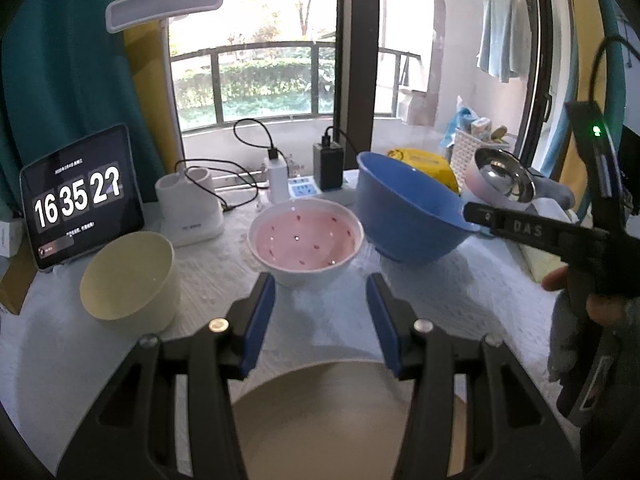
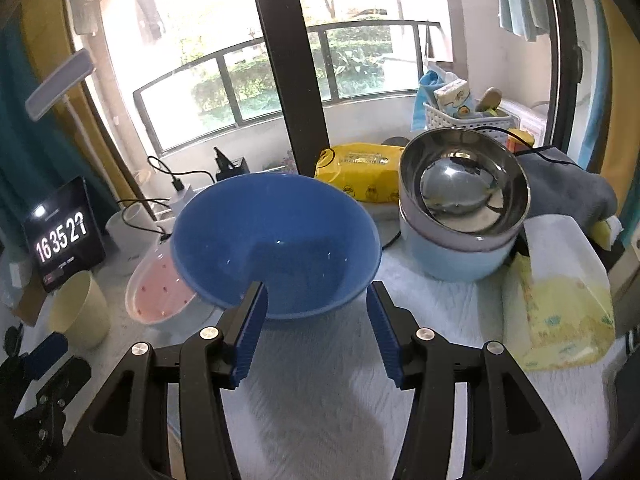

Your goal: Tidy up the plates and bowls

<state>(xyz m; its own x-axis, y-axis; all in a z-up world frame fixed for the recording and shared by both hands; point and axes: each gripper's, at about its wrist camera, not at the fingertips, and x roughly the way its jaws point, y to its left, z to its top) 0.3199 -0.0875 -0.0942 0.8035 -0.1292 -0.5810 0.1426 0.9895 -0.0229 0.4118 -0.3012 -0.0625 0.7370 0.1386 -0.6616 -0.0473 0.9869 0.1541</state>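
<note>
Bowls and one plate stand spread over a table (image 1: 460, 300) covered with a white cloth, in front of a window. At the far left a tablet (image 1: 82, 196) showing clock digits leans upright, and a cream cup-shaped bowl (image 1: 130, 280) sits just before it, tilted toward the viewer. Next along, a white bowl with a pink speckled inside (image 1: 306, 240) rests on the cloth near the middle. The left gripper (image 1: 320, 292) hangs just short of that bowl, jaws parted with nothing between them, and a beige plate (image 1: 320, 412) lies beneath its arms at the near edge. A blue bowl (image 2: 276, 244) comes next, tipped, its rim lying over the edge of the pink-lined one. The right gripper (image 2: 316, 300) is at the near rim of the blue bowl, jaws apart; the left pad stands against the bowl's wall, and whether it touches cannot be told. Behind sits a yellow packet (image 2: 360, 172). Further right, a steel bowl (image 2: 464, 188) is nested, tilted, in a pale blue bowl (image 2: 456, 256). A white basket (image 2: 468, 122) stands at the window beyond, and a folded yellow cloth (image 2: 560, 300) lies at the far right.
</note>
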